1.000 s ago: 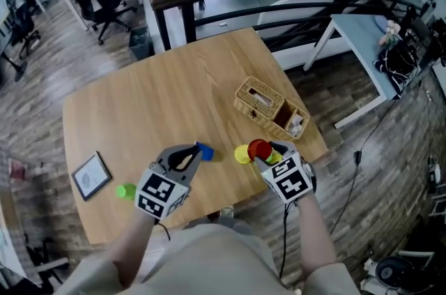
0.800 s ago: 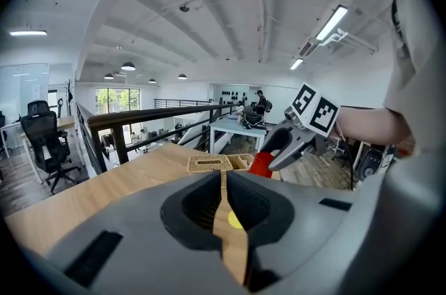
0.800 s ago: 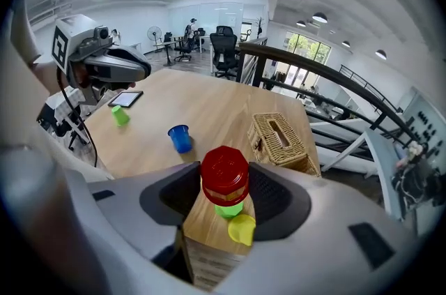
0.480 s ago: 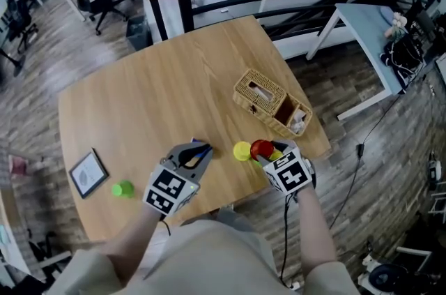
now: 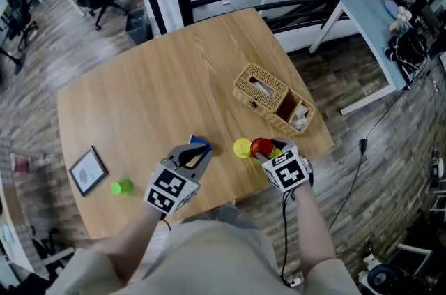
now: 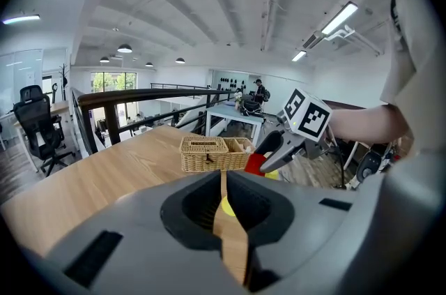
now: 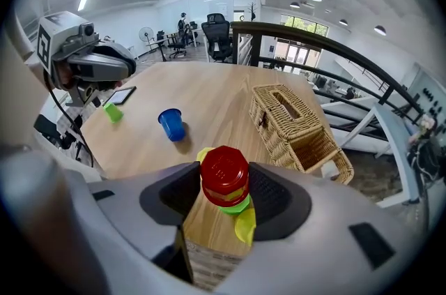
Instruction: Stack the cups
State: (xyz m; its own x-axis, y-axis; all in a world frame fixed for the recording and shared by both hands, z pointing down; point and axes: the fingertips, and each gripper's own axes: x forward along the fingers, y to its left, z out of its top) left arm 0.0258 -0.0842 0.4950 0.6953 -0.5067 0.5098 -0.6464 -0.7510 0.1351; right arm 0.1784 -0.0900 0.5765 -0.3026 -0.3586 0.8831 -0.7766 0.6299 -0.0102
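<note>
right hand-held gripper (image 5: pixel 267 152): pinching red-topped cup stack (image 7: pixel 224 174) over worktop (image 5: pixel 160 95)
left hand-held gripper (image 5: pixel 198 150): pressed together, empty
wicker basket (image 5: pixel 270 97): just beyond stack
blue cup (image 5: pixel 199 141): at left tips
yellow cup (image 5: pixel 242 148): beside stack
green cup (image 5: pixel 123 187): far left

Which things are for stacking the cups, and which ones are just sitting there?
For the job:
red cup, held in the right gripper
yellow cup
blue cup
green cup

Just lying about:
wicker basket
small frame
</note>
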